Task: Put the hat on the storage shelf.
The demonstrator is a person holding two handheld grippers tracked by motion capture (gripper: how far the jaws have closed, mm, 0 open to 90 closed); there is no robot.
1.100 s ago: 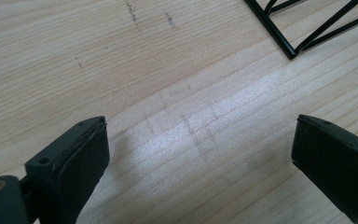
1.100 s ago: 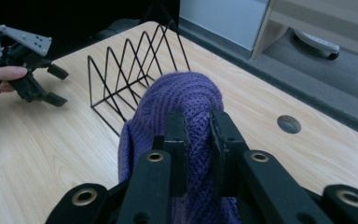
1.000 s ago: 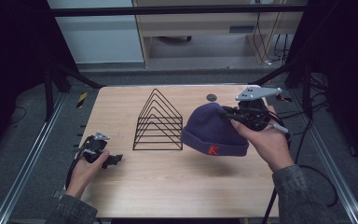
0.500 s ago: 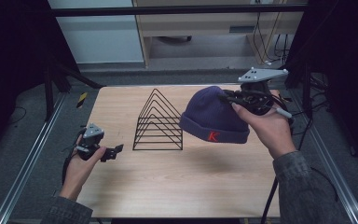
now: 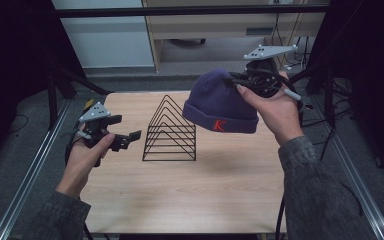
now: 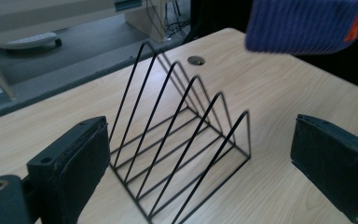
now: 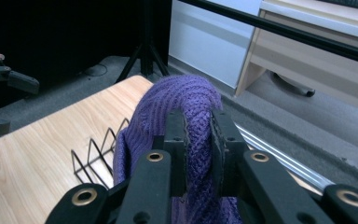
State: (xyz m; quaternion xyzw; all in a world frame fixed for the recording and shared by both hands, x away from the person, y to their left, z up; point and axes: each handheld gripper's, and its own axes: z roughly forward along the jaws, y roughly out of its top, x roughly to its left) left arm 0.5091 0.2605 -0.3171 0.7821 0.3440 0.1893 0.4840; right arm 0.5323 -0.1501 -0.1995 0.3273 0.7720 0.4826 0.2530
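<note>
A purple knit beanie (image 5: 219, 103) with a red K on its cuff hangs in the air to the right of and above a black wire rack (image 5: 171, 130). My right gripper (image 5: 237, 82) is shut on the beanie's crown; in the right gripper view the knit (image 7: 186, 105) is pinched between the two jaws. The left gripper (image 5: 130, 139) is open, held just left of the rack, empty. In the left gripper view the rack (image 6: 182, 140) stands between the spread jaws and the beanie's cuff (image 6: 307, 25) shows at top right.
The wooden table (image 5: 190, 200) has a small round hole (image 6: 196, 59) behind the rack. Metal rails (image 5: 30, 170) run along both sides. Dark tripod legs (image 5: 75, 80) stand beyond the far left corner, and a cabinet (image 5: 215, 25) stands behind.
The right gripper has lifted the beanie off the table and up to the right of the rack. The left gripper has risen and moved toward the rack's left side.
</note>
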